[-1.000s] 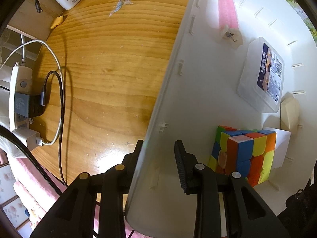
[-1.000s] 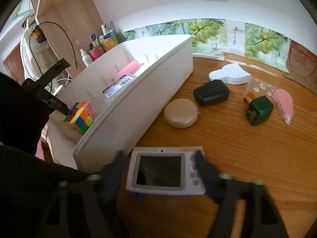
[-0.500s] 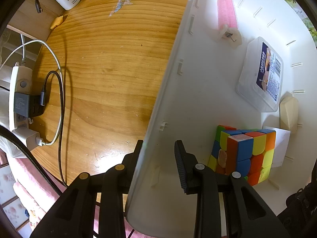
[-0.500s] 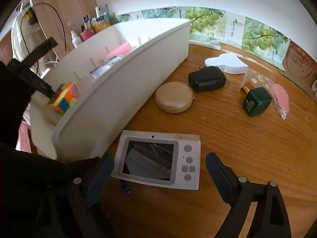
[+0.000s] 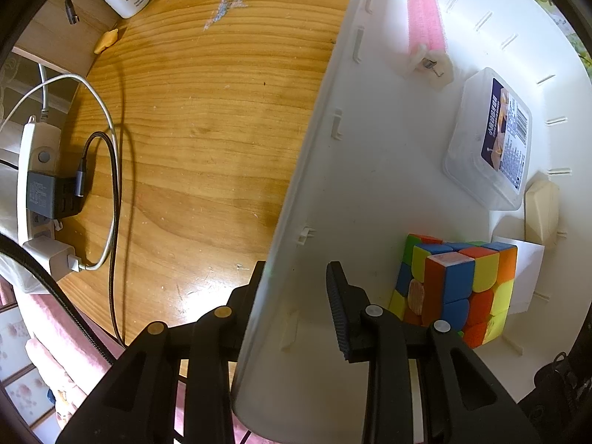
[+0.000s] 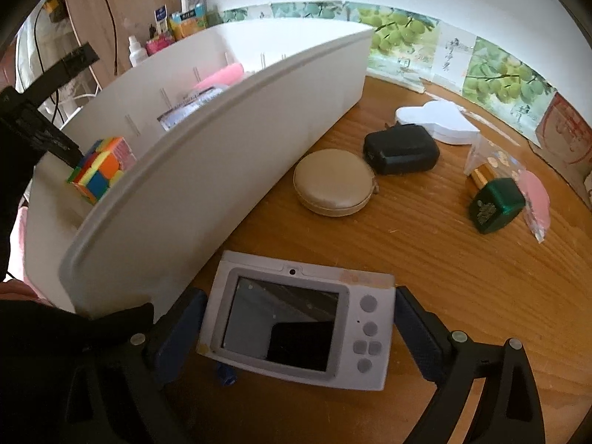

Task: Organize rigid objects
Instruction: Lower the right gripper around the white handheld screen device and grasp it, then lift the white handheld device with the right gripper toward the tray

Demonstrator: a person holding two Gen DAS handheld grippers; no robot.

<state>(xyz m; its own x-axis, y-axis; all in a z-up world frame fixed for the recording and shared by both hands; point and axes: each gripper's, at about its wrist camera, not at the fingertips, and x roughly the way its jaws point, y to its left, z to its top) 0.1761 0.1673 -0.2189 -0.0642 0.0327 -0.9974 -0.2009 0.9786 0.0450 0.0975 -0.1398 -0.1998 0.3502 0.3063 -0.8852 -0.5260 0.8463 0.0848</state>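
Note:
A white hand-held device (image 6: 299, 318) with a dark screen and grey buttons lies flat on the wooden table beside the long white bin (image 6: 207, 185). My right gripper (image 6: 296, 296) straddles it with its jaws opening. A thin gap shows at each pad, so nothing is pressed. My left gripper (image 5: 296, 266) points straight down, shut on the bin's near wall (image 5: 314, 155), one finger outside and one inside. In the bin lie a colour cube (image 5: 458, 288), a clear labelled box (image 5: 488, 140), a pink roller (image 5: 425, 18) and a beige piece (image 5: 542, 211).
Right of the bin lie a round beige case (image 6: 335, 181), a black pouch (image 6: 401, 148), a white cloud-shaped box (image 6: 436, 120), a green box (image 6: 495, 203) and a pink item in a clear bag (image 6: 536, 199). A power strip (image 5: 37, 192) with cables lies at the table's left edge.
My right gripper has sunk toward the device and its jaws have spread wider, so the device now lies between the fingers. The left gripper and the bin have not moved.

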